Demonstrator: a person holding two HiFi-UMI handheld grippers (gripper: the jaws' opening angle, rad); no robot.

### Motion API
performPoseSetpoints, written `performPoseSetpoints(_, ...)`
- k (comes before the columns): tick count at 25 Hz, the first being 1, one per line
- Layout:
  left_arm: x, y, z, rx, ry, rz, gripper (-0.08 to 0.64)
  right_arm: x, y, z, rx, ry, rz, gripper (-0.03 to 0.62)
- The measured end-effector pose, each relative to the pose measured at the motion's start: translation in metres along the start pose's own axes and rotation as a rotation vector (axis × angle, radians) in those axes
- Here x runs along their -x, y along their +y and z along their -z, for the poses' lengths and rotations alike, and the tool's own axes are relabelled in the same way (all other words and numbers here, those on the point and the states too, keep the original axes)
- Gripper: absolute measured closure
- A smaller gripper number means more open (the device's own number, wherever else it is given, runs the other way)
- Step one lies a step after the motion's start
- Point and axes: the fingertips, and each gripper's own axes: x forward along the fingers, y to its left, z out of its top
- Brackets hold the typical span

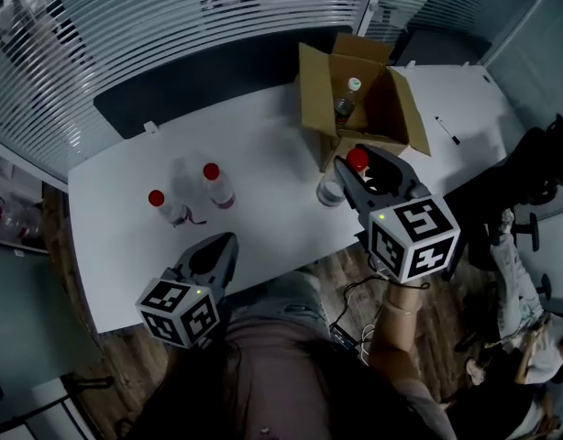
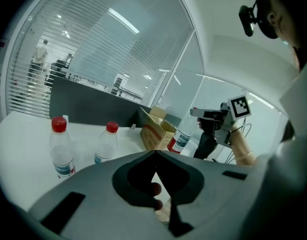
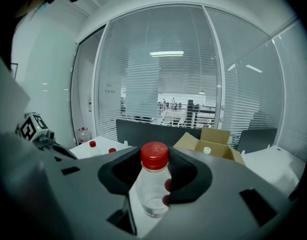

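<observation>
The right claw clamps a bottle just below its red cap, beside the open box on the white table. The left claw, jaws pressed together and empty, points toward two bottles standing nearby.

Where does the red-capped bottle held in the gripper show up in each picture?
Head view: the gripped bottle is right of centre, in the right gripper.
Left gripper view: the gripped bottle is far off, right of centre.
Right gripper view: the gripped bottle is at centre, between the jaws.
Landmark: the open cardboard box, seen in all three.
</observation>
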Motion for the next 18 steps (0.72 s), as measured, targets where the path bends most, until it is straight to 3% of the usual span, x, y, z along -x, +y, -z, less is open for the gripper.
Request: performPoseSetpoints(18,0.054,0.035,0.009,0.056,-0.073,-0.14,0.552,-0.038,0.101,0.009,0.072,0.027,-0.253,0.432)
